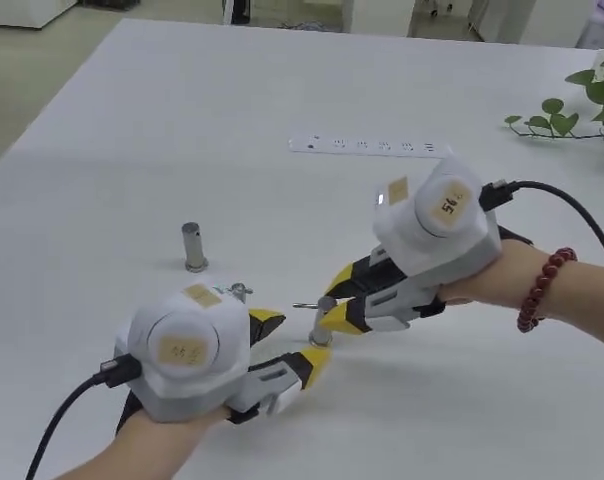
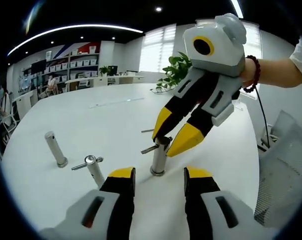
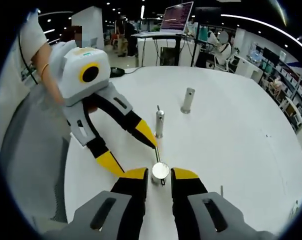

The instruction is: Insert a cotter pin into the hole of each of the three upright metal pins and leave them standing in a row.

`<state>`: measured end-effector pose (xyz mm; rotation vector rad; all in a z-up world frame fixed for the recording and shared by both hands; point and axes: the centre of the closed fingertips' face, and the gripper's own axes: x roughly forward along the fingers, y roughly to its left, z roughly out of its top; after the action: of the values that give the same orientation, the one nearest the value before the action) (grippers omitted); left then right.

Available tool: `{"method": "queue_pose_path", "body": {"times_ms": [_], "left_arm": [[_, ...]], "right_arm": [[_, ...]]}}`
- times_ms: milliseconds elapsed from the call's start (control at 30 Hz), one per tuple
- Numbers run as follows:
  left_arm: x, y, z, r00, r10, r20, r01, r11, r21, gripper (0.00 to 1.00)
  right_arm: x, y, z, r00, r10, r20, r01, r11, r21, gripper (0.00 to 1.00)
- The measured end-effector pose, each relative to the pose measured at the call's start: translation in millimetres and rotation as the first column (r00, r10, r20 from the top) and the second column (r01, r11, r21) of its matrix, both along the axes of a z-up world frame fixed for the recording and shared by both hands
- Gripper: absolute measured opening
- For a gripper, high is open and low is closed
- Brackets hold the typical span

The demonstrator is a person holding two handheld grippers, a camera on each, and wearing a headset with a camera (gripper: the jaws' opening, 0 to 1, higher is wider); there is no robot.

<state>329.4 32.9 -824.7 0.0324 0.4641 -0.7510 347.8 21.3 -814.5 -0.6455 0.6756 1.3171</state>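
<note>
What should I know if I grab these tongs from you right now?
Left tongs: open, empty, facing the third pin.
Right tongs: around that pin's top; can't tell if they are squeezing.
Done: the second pin has its cotter pin.
Half done: the third pin has another cotter pin poking through its hole, maybe not fully in.
Left to do: the first pin is bare.
All three stand upright.

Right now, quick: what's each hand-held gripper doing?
Left hand-held gripper: open, holding nothing.
Right hand-held gripper: closed on the top of the middle metal pin.
</note>
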Motion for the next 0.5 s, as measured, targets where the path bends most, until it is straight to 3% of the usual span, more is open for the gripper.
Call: {"method": "queue_pose_path", "body": {"times_ms": [500], "left_arm": [[-18.6, 9.9, 17.4, 1.000, -0.028, 0.011, 0.029, 0.997, -0.070, 0.52]], "right_arm": [[2.4, 3.1, -5.5, 1.000, 0.026, -0.001, -0.026, 0.999, 0.031, 0.17]]}}
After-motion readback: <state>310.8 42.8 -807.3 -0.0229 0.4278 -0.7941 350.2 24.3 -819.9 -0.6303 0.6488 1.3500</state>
